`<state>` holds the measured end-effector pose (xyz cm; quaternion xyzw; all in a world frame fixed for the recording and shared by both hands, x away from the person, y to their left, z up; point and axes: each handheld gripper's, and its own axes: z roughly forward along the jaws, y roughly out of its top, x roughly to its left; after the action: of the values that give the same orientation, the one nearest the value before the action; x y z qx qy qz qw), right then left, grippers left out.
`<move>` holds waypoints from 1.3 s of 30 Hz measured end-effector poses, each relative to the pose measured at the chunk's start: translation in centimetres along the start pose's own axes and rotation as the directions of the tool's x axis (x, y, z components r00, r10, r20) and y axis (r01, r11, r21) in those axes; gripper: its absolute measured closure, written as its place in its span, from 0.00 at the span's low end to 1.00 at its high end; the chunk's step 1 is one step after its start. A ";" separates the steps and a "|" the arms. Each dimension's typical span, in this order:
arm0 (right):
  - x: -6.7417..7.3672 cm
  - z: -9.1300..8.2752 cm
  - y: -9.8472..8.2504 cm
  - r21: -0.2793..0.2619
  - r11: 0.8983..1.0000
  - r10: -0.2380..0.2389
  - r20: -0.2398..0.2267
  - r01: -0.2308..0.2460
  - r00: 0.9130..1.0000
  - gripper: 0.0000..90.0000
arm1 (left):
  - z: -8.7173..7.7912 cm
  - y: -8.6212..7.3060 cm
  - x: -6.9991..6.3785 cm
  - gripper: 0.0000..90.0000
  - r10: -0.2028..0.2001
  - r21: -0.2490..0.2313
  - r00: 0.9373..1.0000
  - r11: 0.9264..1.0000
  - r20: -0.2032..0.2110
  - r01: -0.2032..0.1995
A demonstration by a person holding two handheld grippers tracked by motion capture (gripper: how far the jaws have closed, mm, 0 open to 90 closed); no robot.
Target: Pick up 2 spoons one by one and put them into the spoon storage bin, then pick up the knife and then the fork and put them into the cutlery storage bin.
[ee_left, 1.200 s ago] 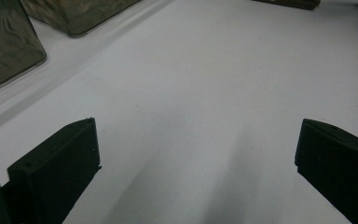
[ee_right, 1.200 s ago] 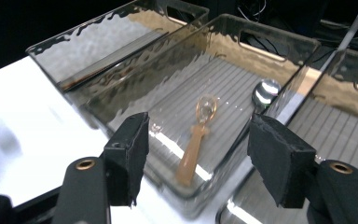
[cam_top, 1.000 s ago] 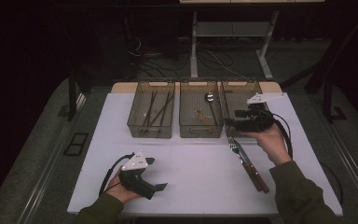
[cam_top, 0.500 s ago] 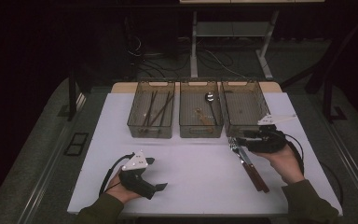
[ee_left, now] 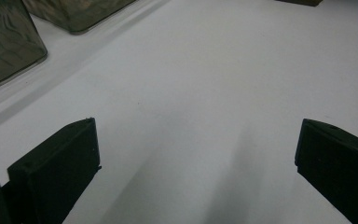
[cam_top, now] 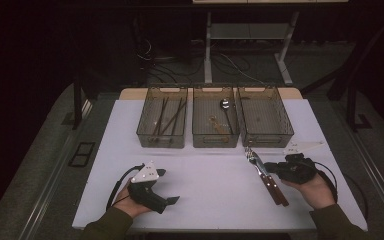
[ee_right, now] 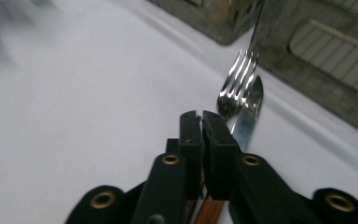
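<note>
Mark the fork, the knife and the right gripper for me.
fork point(ee_right: 237, 84), right gripper view, on the tines.
knife point(ee_right: 248, 116), right gripper view, on the blade beside the fork.
right gripper point(ee_right: 201, 122), right gripper view, between the tips of its shut jaws.

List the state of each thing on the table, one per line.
Left gripper: open, empty, resting on the table.
Right gripper: fingers closed, at the fork and knife.
Fork: lying flat beside the knife.
Left bin: holds chopsticks.
Middle bin: holds a spoon.
</note>
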<state>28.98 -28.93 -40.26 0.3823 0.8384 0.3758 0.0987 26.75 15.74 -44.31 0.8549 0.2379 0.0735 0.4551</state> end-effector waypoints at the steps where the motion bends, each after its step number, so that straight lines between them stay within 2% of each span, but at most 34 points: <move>1: 0.1 -0.1 -0.3 0.004 1.000 0.007 0.000 -0.007 1.000 1.00 | 0.0 0.0 0.0 0.00 0.000 0.000 1.000 1.000 0.000 0.000; 6: 0.6 -0.3 -1.5 0.042 0.999 -0.004 0.002 0.004 1.000 1.00 | 0.0 0.0 0.0 0.00 -0.002 0.001 1.000 1.000 -0.002 0.002; 15: 1.1 0.6 -2.9 0.123 0.992 -0.027 0.047 0.021 0.999 1.00 | 0.0 0.0 0.0 0.00 0.001 0.001 1.000 1.000 -0.003 -0.001; 17: 1.0 0.8 -3.0 0.132 0.991 -0.016 0.050 0.010 0.999 1.00 | 0.0 0.0 0.0 0.00 0.002 0.004 1.000 1.000 -0.002 -0.002; 31: 1.3 1.4 -3.1 0.164 0.986 -0.038 0.074 0.026 0.997 1.00 | 0.1 0.0 -0.1 0.00 -0.004 -0.002 1.000 1.000 -0.003 0.004; 37: 1.4 1.6 -3.3 0.198 0.979 -0.064 0.110 0.041 0.992 1.00 | 0.1 0.0 -0.1 0.00 -0.003 -0.002 1.000 1.000 -0.002 0.003; 39: 1.1 1.6 -3.4 0.203 0.979 -0.054 0.115 0.030 0.992 1.00 | 0.0 0.0 -0.1 0.00 -0.003 -0.002 1.000 1.000 -0.001 0.003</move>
<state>27.00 -28.67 -43.62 0.3945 0.8724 0.2637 0.1175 26.71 15.65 -44.30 0.8541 0.2394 0.0736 0.4558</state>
